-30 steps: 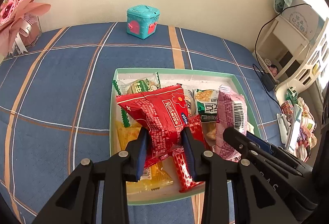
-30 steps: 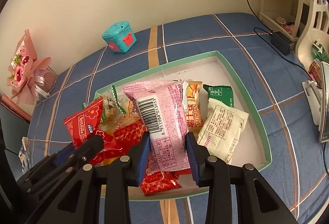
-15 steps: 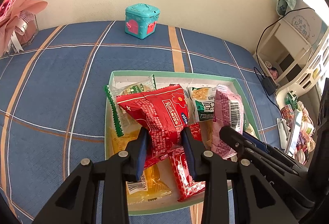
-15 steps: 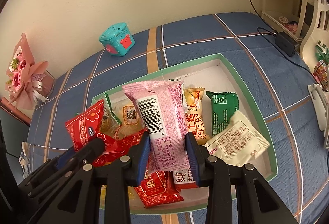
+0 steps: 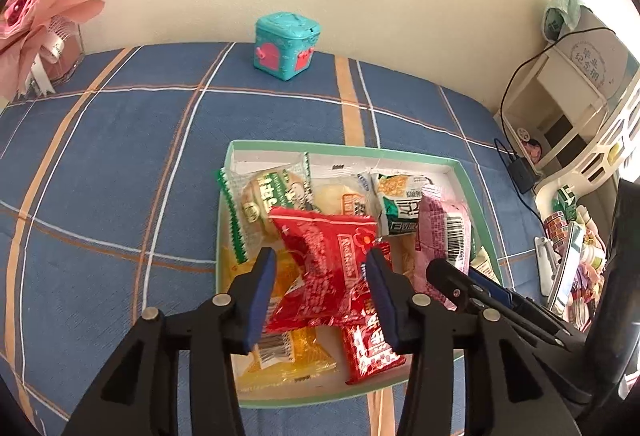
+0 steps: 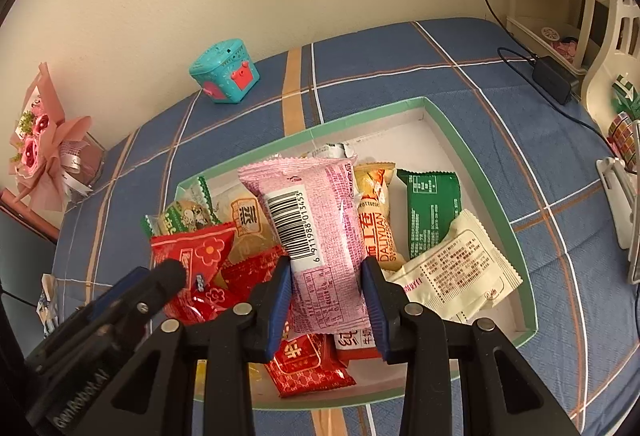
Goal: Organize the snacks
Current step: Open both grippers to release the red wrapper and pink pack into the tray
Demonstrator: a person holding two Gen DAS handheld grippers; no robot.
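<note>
Left gripper [image 5: 322,290] fingers have just been opening and are standing apart; the red snack packet [image 5: 326,268] is sitting between them, pads off it, lying on other snacks in the green-rimmed box [image 5: 476,196]. Right gripper [image 6: 326,302] fingers are clamping the pink snack packet [image 6: 316,236], holding it tilted above the box on the blue plaid cloth [image 6: 400,68].

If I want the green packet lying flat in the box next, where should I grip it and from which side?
Take the green packet across its narrow width, near the middle, coming straight down from above. It lies flat with its near end tucked under the cream packet; its long right edge faces bare box floor, leaving finger room.
</note>
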